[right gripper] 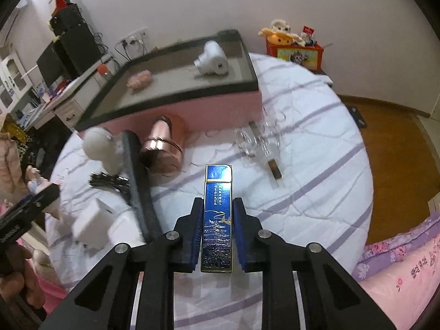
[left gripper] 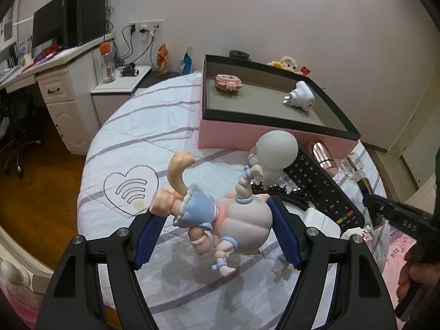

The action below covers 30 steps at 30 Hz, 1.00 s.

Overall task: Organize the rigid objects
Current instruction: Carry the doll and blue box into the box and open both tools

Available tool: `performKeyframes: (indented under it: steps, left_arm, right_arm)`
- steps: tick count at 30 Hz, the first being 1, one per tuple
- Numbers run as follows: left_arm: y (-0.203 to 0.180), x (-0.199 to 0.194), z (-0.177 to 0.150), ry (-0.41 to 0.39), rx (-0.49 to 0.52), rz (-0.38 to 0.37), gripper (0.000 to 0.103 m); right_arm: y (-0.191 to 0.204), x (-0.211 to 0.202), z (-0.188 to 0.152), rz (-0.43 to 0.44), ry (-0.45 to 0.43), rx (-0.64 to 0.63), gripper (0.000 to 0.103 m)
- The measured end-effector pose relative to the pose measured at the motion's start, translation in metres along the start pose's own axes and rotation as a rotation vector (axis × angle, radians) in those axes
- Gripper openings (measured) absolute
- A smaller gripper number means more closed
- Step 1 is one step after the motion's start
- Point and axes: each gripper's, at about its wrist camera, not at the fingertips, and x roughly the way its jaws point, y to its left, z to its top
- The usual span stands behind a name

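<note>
- Left gripper clamps a pastel doll figure.
- Right gripper clamps a blue lighter; its gold script is too small to read.

- The figurine looks like smooth, matt plastic.
- The lighter has a glossy blue, metallic-looking case.
- The bedsheet is quilted cloth.
- The pink bottle shines like polished metal.
- The claw pads are rough, textured blue.
</note>
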Motion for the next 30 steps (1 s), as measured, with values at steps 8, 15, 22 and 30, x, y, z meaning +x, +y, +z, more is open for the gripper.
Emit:
performKeyframes:
  steps: [8,15,22,30]
  left_arm:
    - [-0.008,-0.014,0.034,-0.041,0.020,-0.034,0.075]
    - [-0.018,-0.006,0.097,-0.091,0.058,-0.041,0.075]
    - [-0.034,0.042,0.150,-0.067,0.103,-0.041,0.075]
    - [-0.045,0.118,0.167,0.032,0.096,-0.036,0.075]
  right_arm:
    - [0.026,-0.030,0.043,0.067,-0.092,-0.068,0.021]
    - [0.046,-0.018,0.107,0.101,-0.129,-0.130,0.021]
    - [0.046,0.037,0.157,0.118,-0.067,-0.137,0.021]
    - [0.041,0.104,0.181,0.127,0.041,-0.132,0.021]
